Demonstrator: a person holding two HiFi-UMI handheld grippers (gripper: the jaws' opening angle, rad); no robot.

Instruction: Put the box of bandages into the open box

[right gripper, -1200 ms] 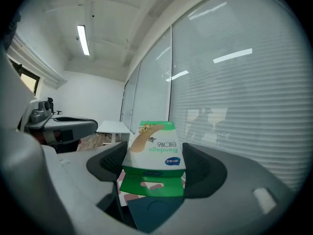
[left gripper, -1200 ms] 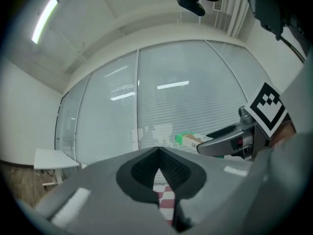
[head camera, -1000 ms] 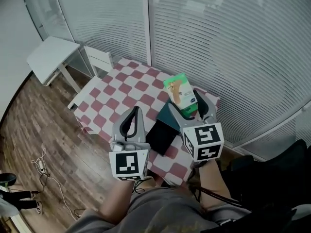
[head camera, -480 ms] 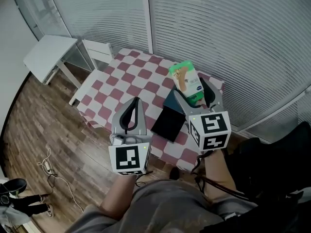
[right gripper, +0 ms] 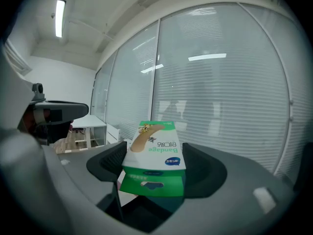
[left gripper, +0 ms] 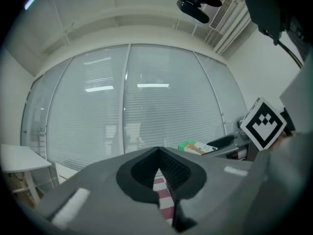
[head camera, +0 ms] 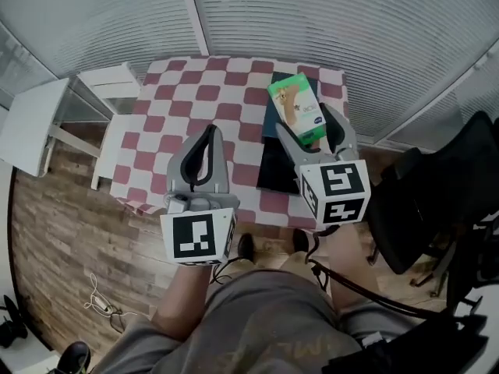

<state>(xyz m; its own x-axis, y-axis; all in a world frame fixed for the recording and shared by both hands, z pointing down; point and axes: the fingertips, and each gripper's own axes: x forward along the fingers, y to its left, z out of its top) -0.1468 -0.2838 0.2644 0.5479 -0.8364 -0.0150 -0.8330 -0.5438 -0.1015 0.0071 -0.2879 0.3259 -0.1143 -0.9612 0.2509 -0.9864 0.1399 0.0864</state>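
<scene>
The green and white bandage box (head camera: 297,112) stands upright between the fingers of my right gripper (head camera: 308,123), which is shut on it. In the right gripper view the bandage box (right gripper: 154,155) fills the gap of that gripper (right gripper: 155,163), its pads pressed on both sides. It hangs over the far part of the dark open box (head camera: 270,119), whose black lid (head camera: 277,170) lies flat on the checked table (head camera: 203,92). My left gripper (head camera: 209,131) is shut and empty, left of the open box. In the left gripper view, that gripper's (left gripper: 158,152) tips meet, and the bandage box (left gripper: 195,147) shows to the right.
A white side table (head camera: 31,123) and a white stool (head camera: 109,80) stand left of the checked table. A black office chair (head camera: 421,201) is close on the right. Blinds cover the glass wall behind. Cables (head camera: 101,302) lie on the wood floor.
The head view has swung round, so the table now lies square ahead. The right gripper, still holding the bandage box, has sunk toward the dark box. The left gripper has shifted sideways, still shut.
</scene>
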